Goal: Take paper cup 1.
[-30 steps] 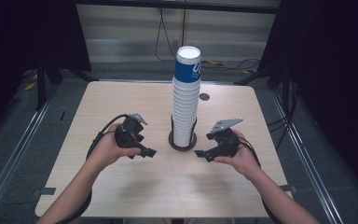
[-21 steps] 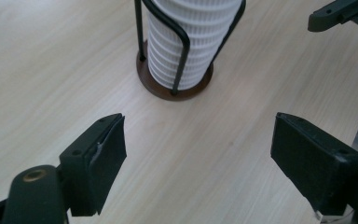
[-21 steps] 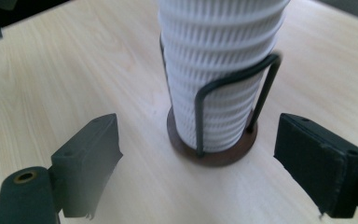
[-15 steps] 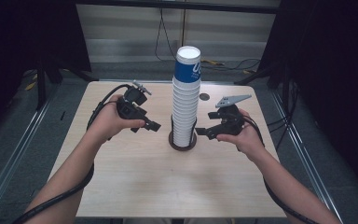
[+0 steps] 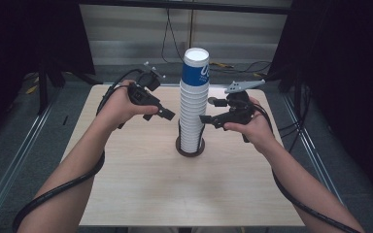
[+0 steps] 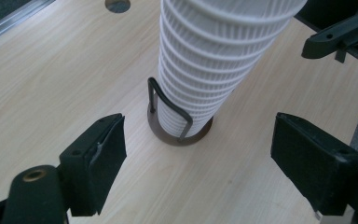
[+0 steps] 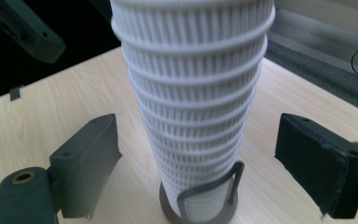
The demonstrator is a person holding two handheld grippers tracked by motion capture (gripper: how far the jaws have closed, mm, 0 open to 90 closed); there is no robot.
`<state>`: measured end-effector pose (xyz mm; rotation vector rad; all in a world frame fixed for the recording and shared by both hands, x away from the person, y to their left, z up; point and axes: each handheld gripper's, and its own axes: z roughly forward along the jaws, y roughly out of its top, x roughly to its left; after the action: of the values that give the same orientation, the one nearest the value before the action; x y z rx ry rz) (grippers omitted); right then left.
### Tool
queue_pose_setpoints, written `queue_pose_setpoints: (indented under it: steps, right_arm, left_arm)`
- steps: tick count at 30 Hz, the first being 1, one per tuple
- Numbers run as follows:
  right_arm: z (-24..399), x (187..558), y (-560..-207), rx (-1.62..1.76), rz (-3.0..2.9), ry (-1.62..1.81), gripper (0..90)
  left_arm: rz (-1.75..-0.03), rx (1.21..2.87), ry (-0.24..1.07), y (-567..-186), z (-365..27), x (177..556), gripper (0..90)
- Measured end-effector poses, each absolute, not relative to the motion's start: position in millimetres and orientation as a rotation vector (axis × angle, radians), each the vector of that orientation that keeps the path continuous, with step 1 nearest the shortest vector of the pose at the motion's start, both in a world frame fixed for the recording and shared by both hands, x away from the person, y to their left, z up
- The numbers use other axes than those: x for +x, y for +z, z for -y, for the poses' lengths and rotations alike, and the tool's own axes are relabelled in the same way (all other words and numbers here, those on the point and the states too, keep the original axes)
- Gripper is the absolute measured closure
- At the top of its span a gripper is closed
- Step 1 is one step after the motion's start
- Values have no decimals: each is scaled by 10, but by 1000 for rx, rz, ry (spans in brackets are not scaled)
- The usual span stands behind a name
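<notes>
- A tall stack of white ribbed paper cups (image 5: 193,104), its top cup blue, stands upright in a round wire holder (image 5: 190,145) near the middle of the wooden table (image 5: 126,189).
- The left gripper (image 5: 166,114) hangs just left of the stack, jaws apart and empty.
- The right gripper (image 5: 205,119) hangs just right of it, jaws spread, gripping nothing.
</notes>
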<state>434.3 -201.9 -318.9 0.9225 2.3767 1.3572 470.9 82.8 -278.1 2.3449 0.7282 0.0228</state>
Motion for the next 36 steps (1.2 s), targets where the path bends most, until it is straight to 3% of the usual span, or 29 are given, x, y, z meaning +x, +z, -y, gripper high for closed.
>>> queue_pose_setpoints:
  steps: [15,36]
  right_arm:
    - [1801,4525,-2918,878,-2331,1398,121]
    - [1746,4549,-2966,897,-2289,1465,126]
  left_arm:
    - [-696,2352,11,-2579,-705,4787,176]
    - [-664,2253,72,-2109,-322,4908,163]
